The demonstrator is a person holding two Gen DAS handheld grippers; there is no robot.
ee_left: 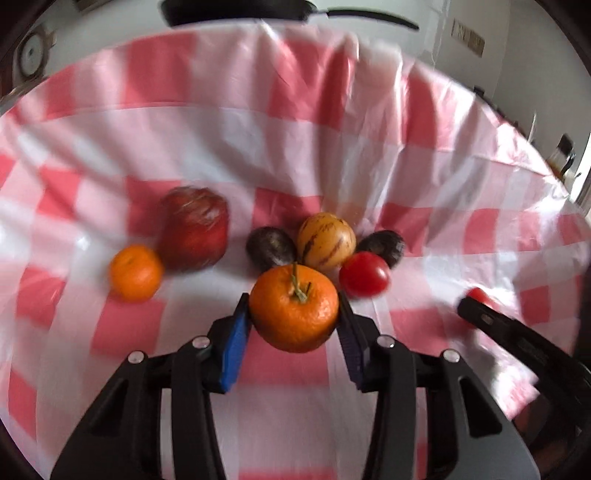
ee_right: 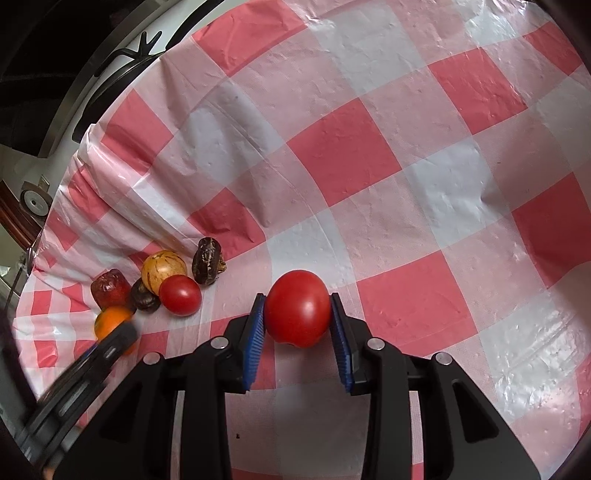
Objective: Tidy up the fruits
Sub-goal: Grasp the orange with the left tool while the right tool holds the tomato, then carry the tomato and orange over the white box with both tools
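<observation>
Stemmed mandarin (ee_left: 293,308), no label

A home kitchen or dining area is showing here. A red-and-white checked plastic tablecloth (ee_left: 295,129) is covering the table, and a black frying pan (ee_left: 236,11) is lying at its far edge. White walls are rising behind, one bearing a light switch plate (ee_left: 468,37). Loose fruits (ee_left: 325,240) are sitting on the cloth.
</observation>
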